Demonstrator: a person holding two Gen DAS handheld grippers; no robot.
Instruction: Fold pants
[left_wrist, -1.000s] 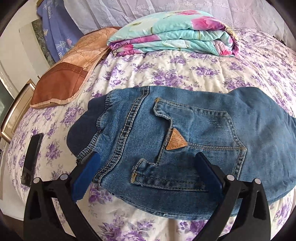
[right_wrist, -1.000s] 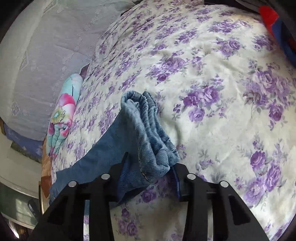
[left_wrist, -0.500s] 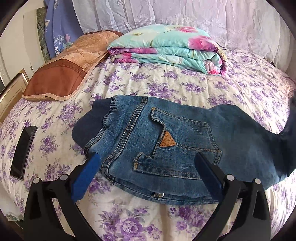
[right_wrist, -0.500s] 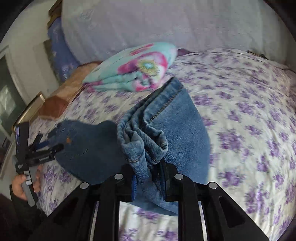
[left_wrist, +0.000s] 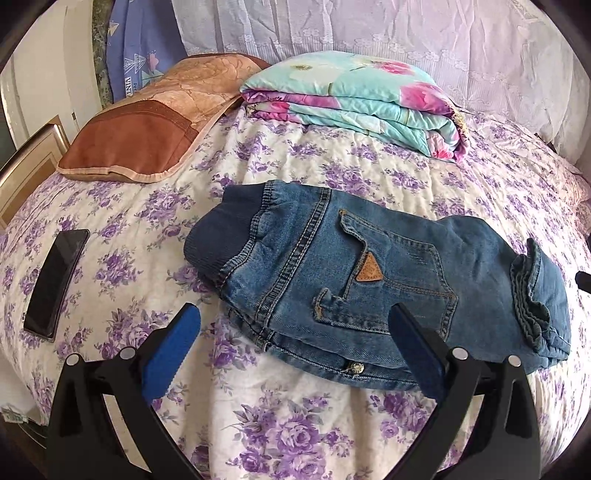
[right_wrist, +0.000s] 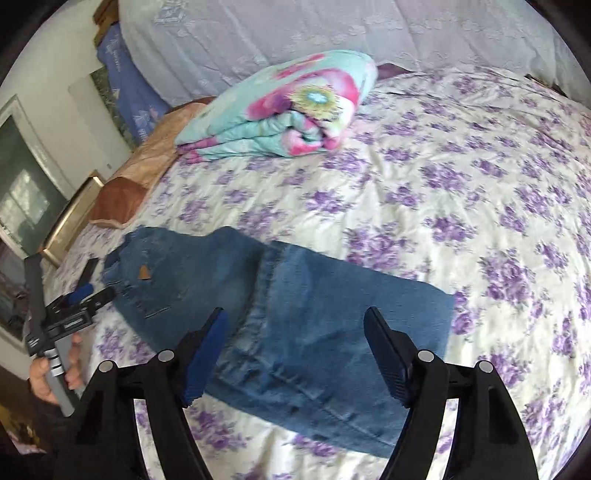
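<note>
Blue denim pants (left_wrist: 369, 273) lie folded on the flowered bedspread (left_wrist: 295, 424), back pocket with a tan triangle patch up, dark ribbed waistband to the left. The leg hems (left_wrist: 532, 306) rest on top at the right end. In the right wrist view the pants (right_wrist: 303, 314) lie with the legs doubled over. My left gripper (left_wrist: 291, 339) is open and empty just in front of the waist end; it also shows in the right wrist view (right_wrist: 79, 297), held by a hand. My right gripper (right_wrist: 299, 350) is open and empty over the folded legs.
A folded floral quilt (left_wrist: 362, 99) and a brown pillow (left_wrist: 147, 125) lie at the head of the bed. A black phone (left_wrist: 55, 284) lies on the bedspread at the left. A framed picture (left_wrist: 26, 170) stands past the left bed edge.
My right gripper carried the leg hems over onto the seat of the pants, opened and let them go. My left gripper has drawn back from the waist, still open.
</note>
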